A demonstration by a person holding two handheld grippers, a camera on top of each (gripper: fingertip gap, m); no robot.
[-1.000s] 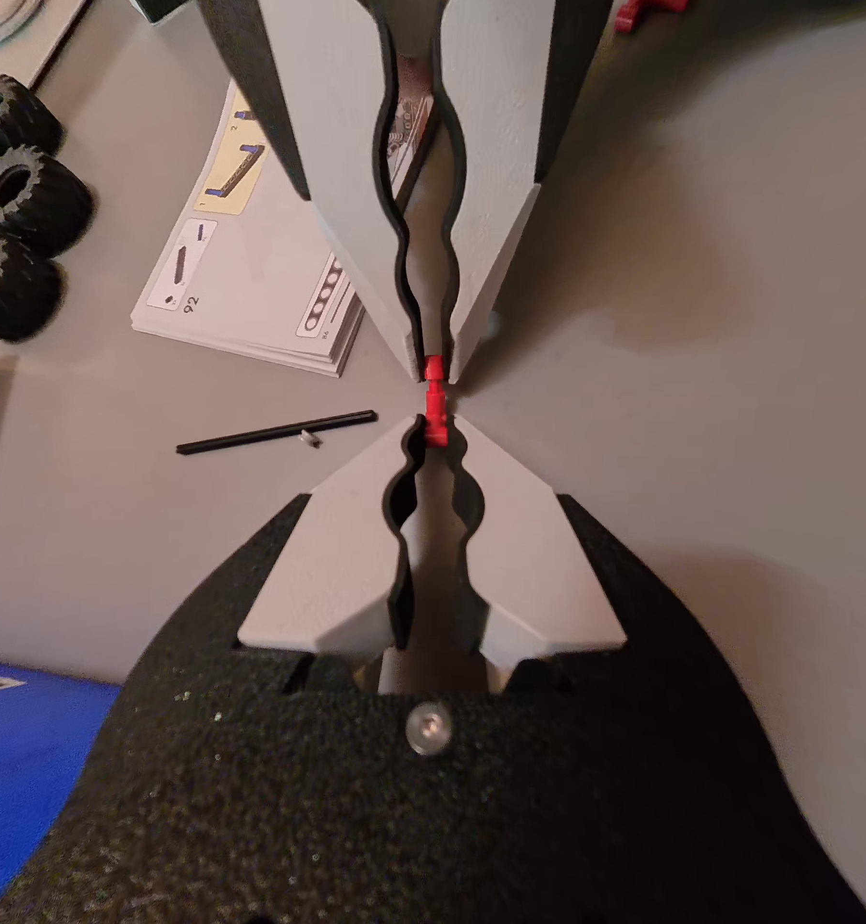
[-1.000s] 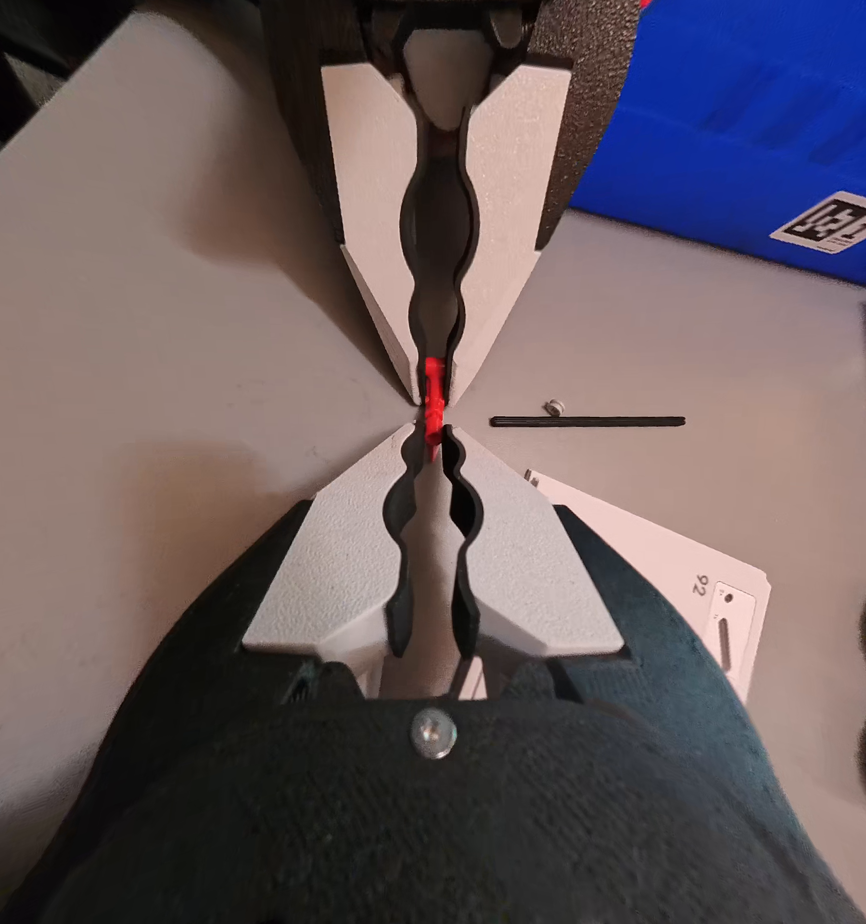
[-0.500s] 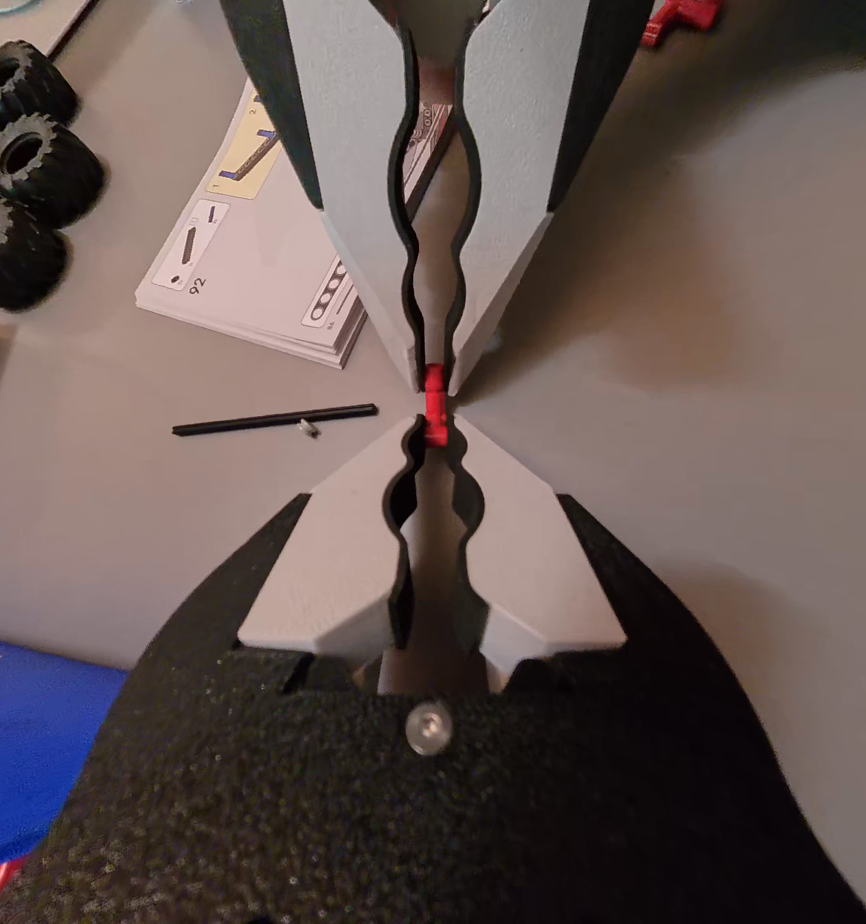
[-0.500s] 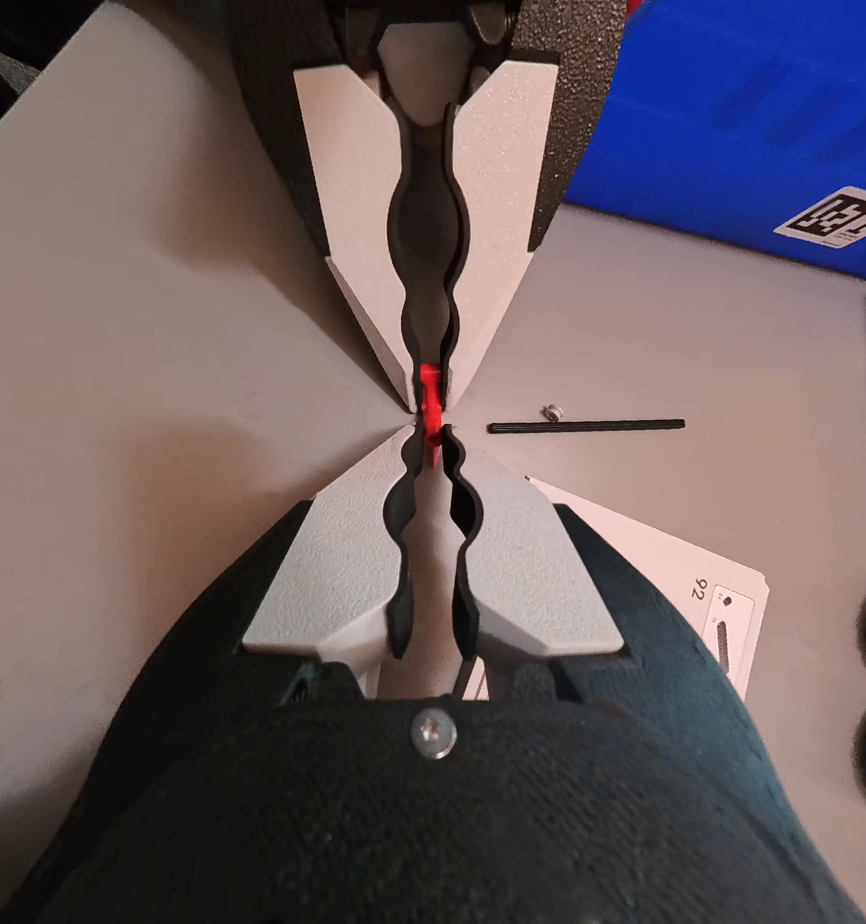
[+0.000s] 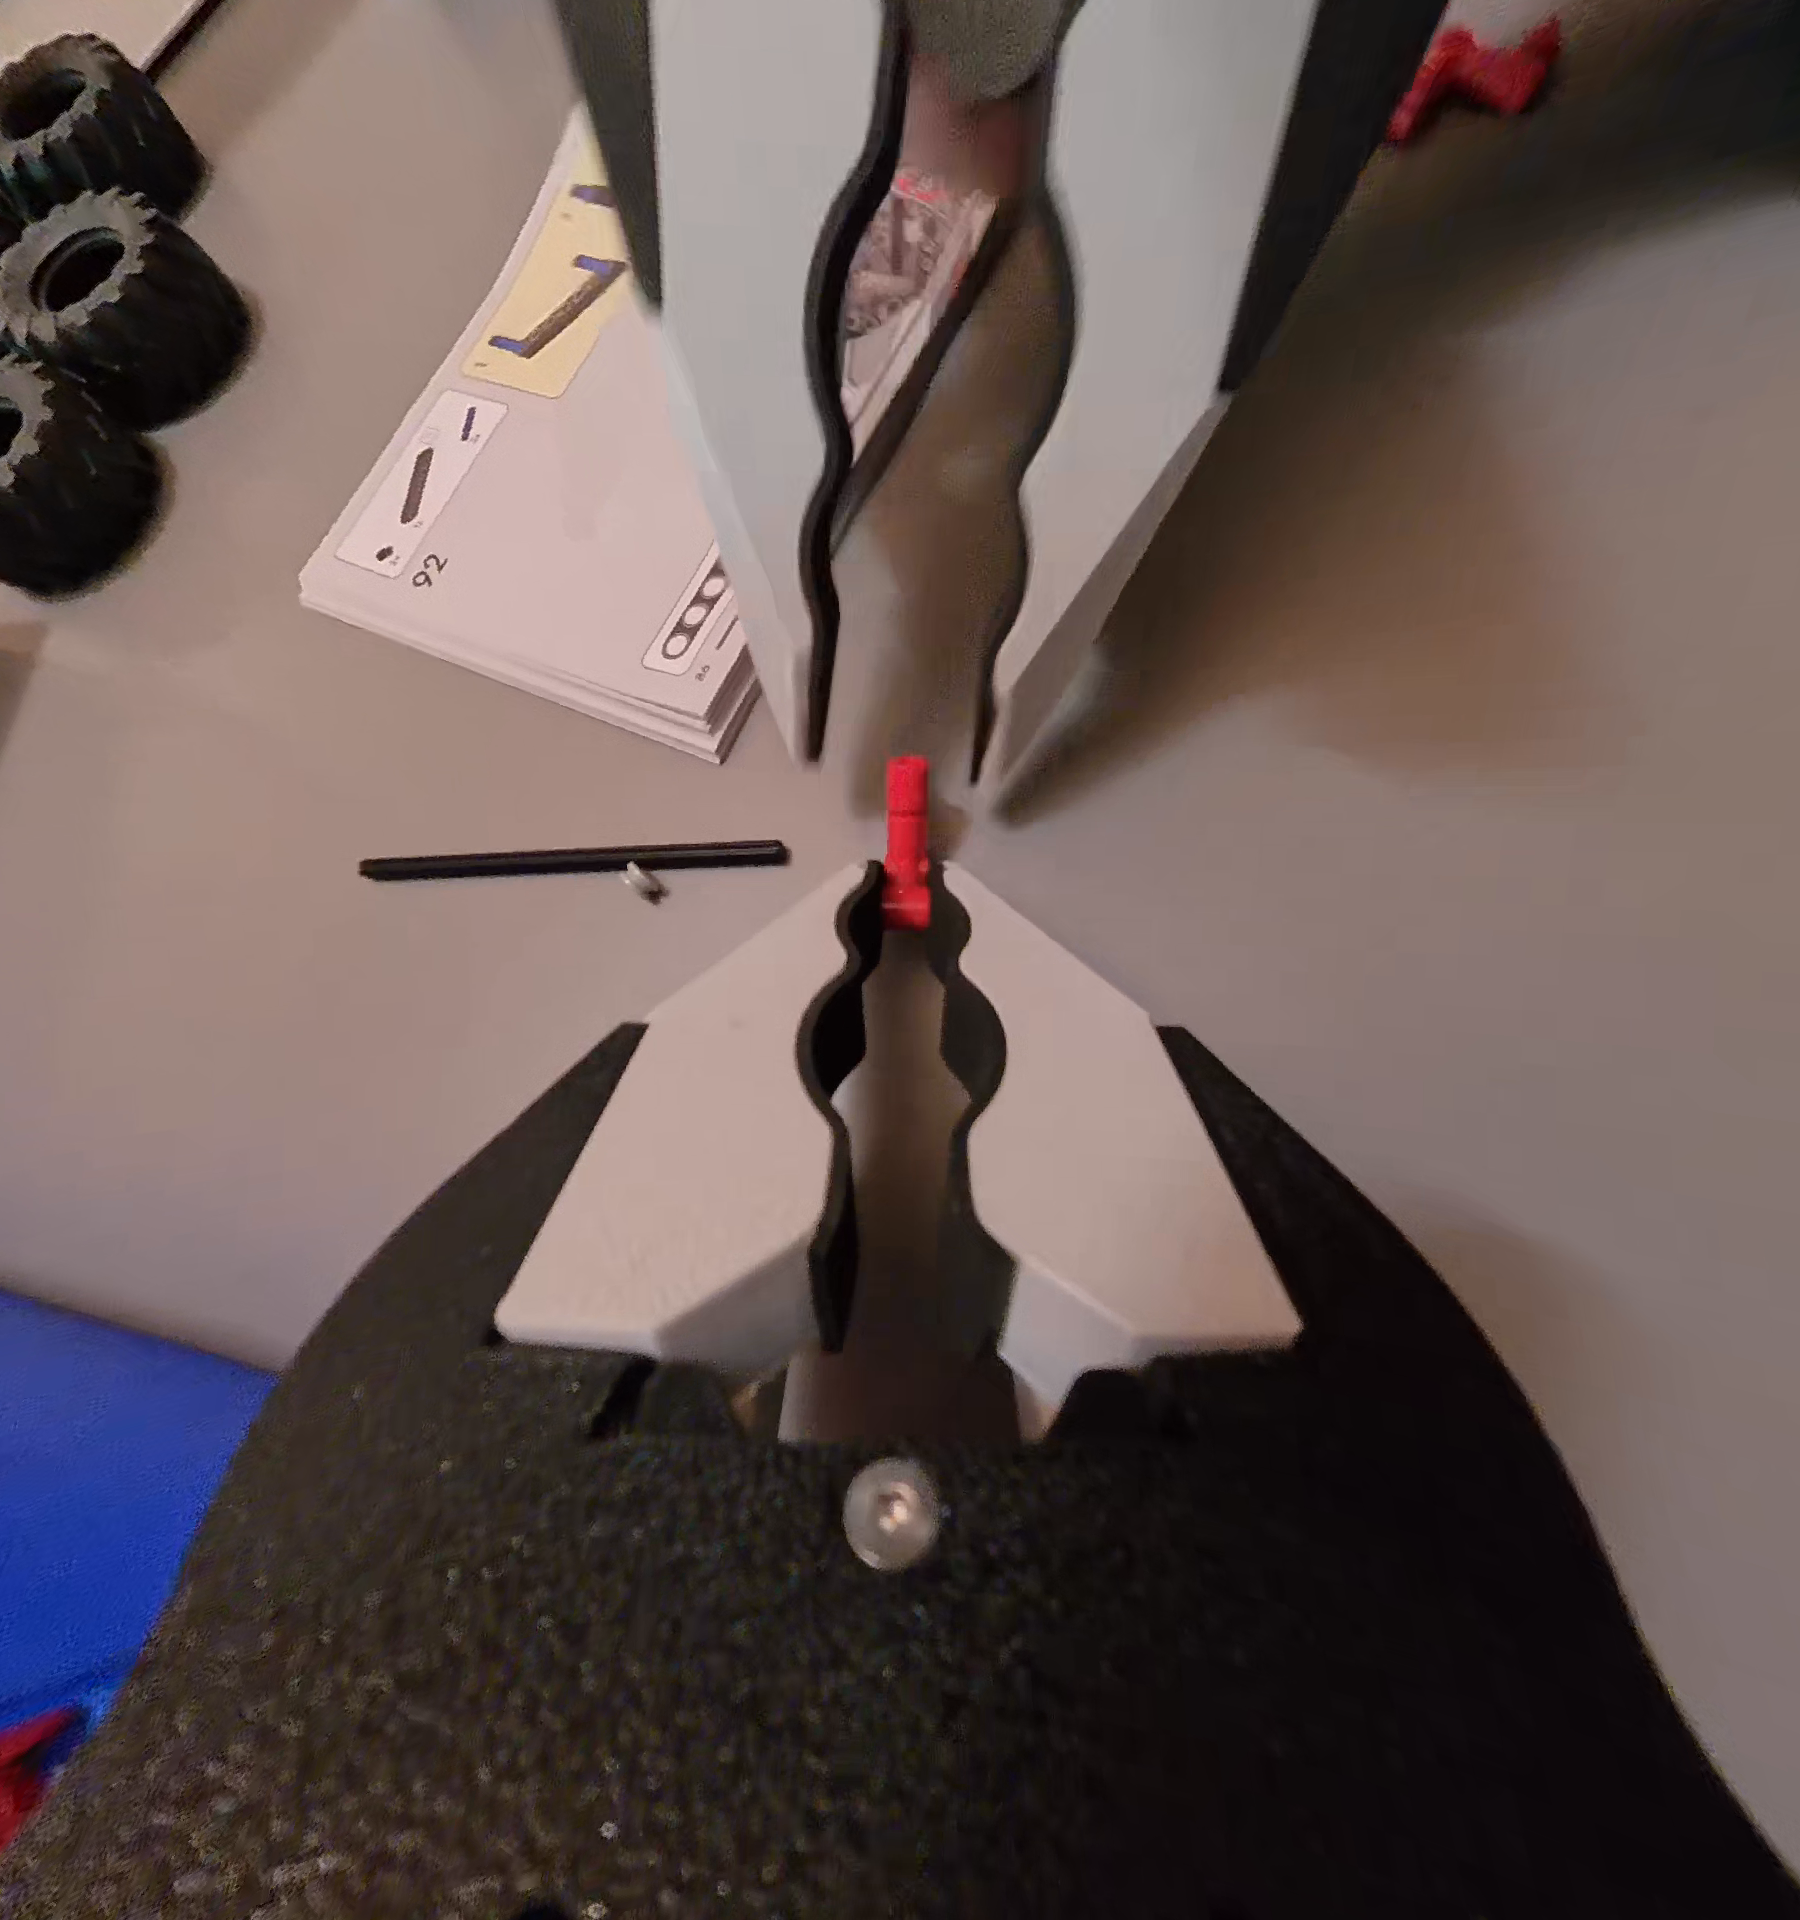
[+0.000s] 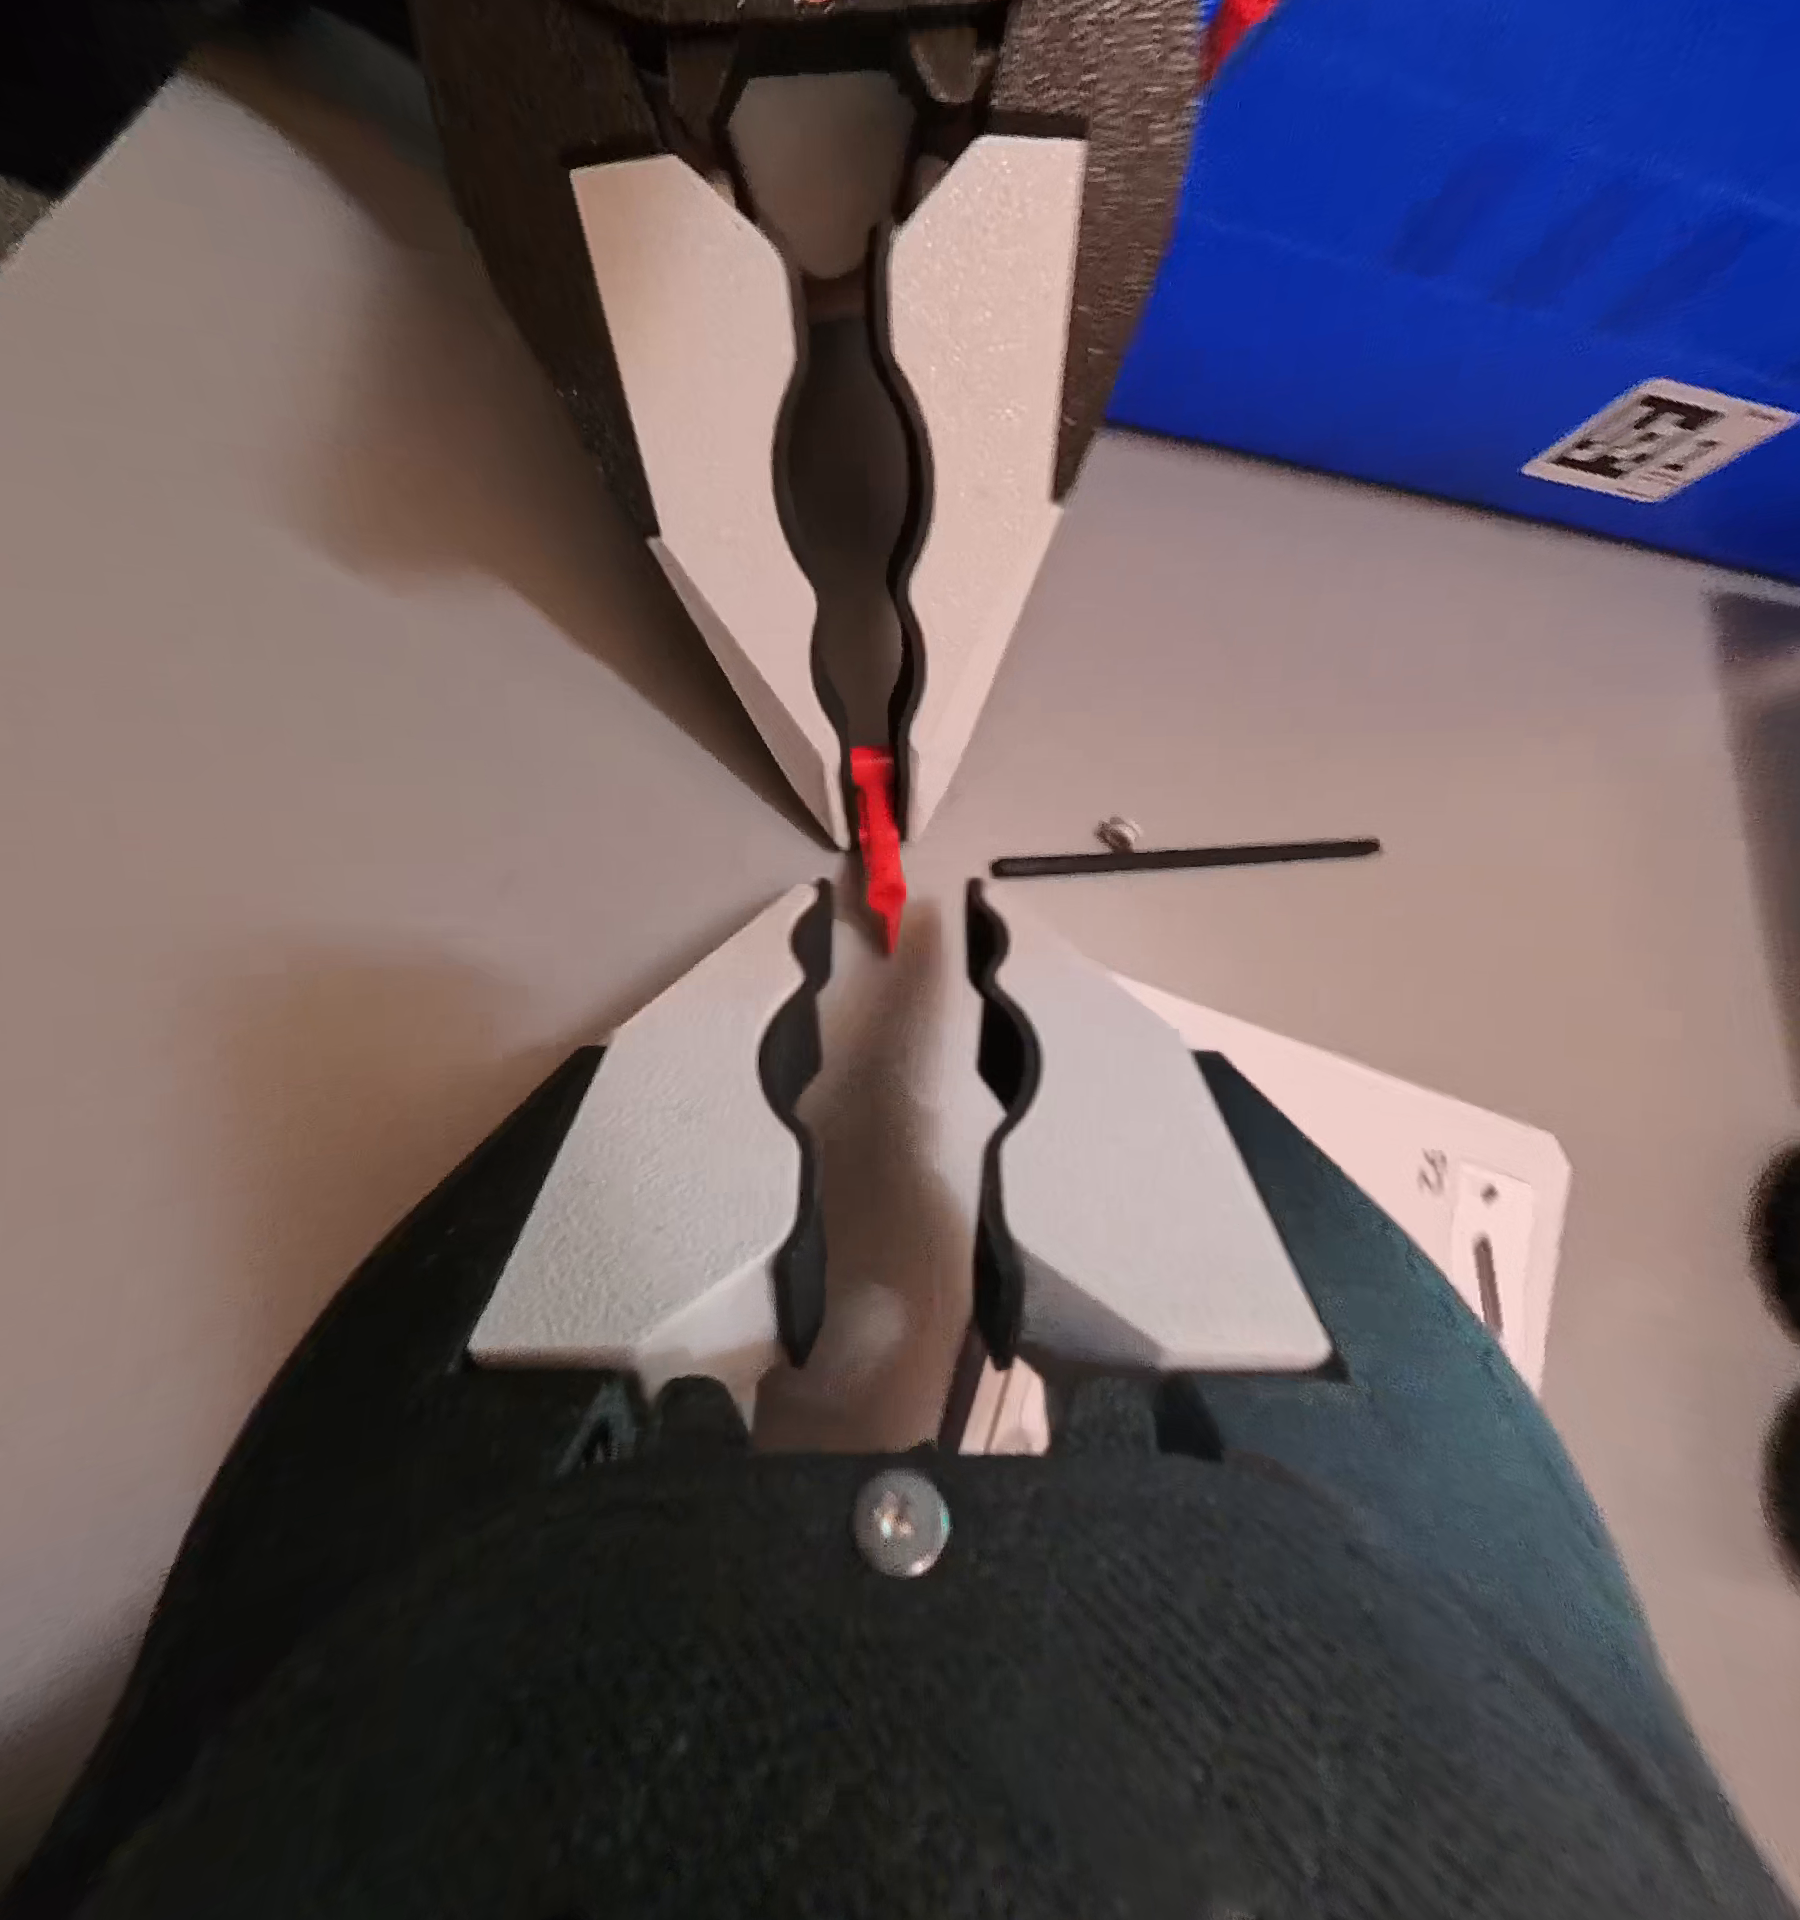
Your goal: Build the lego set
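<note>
The red pin (image 5: 906,842), a small lego connector, was found suspended above the grey table (image 5: 1447,935), clamped at one end between the fingertips of the left gripper (image 5: 908,891). That gripper's jaws stood narrow, closed on the pin. The pin's free end pointed toward the right gripper (image 6: 898,896), whose jaws stood parted with the pin's tip lying between them, not touching either finger (slight motion blur noted there). The two grippers faced each other tip to tip.

Just beside the grippers a thin black axle (image 5: 574,862) lay flat on the table, with a small grey piece (image 5: 644,881) touching it. An open instruction booklet (image 5: 522,540) lay beyond the axle, partly under the right gripper. Black tyres (image 5: 75,343) were grouped near the booklet. A blue bin (image 6: 1561,239) bearing a white sticker stood behind the left gripper. Another red piece (image 5: 1467,78) lay well apart.
</note>
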